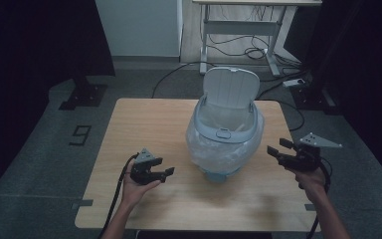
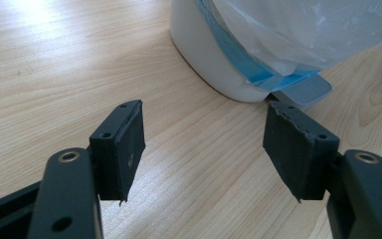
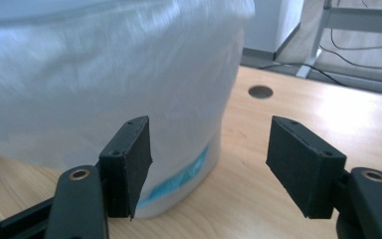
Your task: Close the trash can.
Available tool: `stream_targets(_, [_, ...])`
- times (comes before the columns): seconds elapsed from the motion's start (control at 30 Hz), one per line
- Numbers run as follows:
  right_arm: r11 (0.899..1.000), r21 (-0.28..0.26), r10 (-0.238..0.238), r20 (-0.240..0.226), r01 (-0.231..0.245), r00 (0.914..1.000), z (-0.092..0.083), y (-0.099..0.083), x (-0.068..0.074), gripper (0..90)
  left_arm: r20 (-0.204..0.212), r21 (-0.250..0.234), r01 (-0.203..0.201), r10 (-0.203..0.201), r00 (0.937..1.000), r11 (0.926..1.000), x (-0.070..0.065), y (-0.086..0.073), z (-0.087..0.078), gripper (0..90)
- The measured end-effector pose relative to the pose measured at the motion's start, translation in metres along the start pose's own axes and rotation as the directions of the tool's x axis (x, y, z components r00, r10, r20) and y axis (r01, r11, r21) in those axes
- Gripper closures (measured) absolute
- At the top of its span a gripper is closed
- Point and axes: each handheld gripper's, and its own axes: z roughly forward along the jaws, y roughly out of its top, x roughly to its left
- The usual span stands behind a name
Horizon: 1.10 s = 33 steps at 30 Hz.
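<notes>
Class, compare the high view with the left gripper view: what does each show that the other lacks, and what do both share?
High view: the bin's raised lid, the person's right gripper with open jaws, and the floor with cables.

Left gripper view: the grey foot pedal at the bin's base and the blue edge of the bag.

Both: the wooden table, the white bin with its clear bag, and the open left gripper.

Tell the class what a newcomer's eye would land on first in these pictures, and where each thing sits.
First, the white pedal bin in the middle of the wooden table: its lid stands open and a clear plastic bag hangs over its rim and down its sides. Next, the two black grippers flanking it, the left gripper and the right gripper, both open and holding nothing.
</notes>
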Motion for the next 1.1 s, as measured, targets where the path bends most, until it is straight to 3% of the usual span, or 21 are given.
stream_targets(0.23, [1.000, -0.022, -0.012, -0.019, 0.012, 0.9997, -0.001, 0.024, 0.002, 33.6, -0.009, -0.015, 0.016, -0.016, 0.9998, 0.9998, 0.002, 0.000, -0.002, 32.9])
stream_targets(0.73, [0.998, -0.045, -0.049, -0.061, 0.046, 0.9969, 0.013, 0.070, 0.010, 33.5, -0.005, -0.001, 0.017, -0.017, 0.9998, 0.9999, 0.002, -0.003, 0.000, 32.8])
stream_targets(1.1, [0.999, -0.033, -0.031, -0.080, 0.028, 0.9963, 0.029, 0.094, 0.005, 33.3, 0.011, 0.009, 0.034, -0.034, 0.9994, 0.9994, 0.004, -0.004, 0.001, 29.9])
